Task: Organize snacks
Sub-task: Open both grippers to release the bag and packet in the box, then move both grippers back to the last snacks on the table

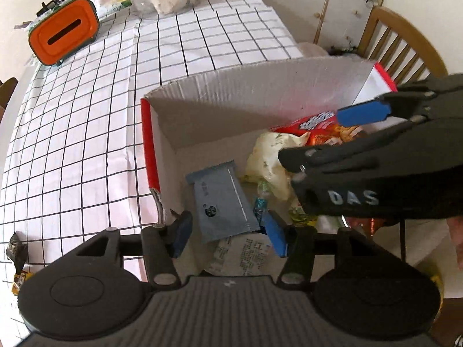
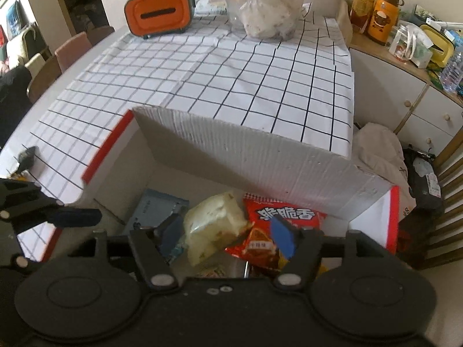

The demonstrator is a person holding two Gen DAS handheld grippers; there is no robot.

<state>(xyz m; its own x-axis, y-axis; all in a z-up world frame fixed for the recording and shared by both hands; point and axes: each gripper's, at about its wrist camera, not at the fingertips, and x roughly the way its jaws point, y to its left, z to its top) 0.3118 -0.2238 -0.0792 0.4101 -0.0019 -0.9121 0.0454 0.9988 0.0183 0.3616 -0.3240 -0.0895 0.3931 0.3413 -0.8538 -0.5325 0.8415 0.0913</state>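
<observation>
A white cardboard box with red trim (image 1: 249,92) (image 2: 260,156) stands at the table's near edge with snacks inside. In the left wrist view it holds a grey-blue packet (image 1: 222,202), a pale yellow bag (image 1: 269,167) and a red snack bag (image 1: 318,127). My left gripper (image 1: 228,231) is open over the box, its fingers on either side of the grey-blue packet's near end. My right gripper (image 2: 228,234) is open above the pale yellow bag (image 2: 214,225), beside the red snack bag (image 2: 277,219). Neither gripper holds anything. The right gripper also shows in the left wrist view (image 1: 341,141).
A checked white tablecloth (image 1: 86,144) (image 2: 231,81) covers the table. An orange tissue box (image 1: 63,37) (image 2: 159,14) and a clear bag of white stuff (image 2: 266,5) stand at the far side. A dark wrapper (image 1: 16,251) lies at the left. A wooden chair (image 1: 399,46) and a cabinet (image 2: 405,92) stand on the right.
</observation>
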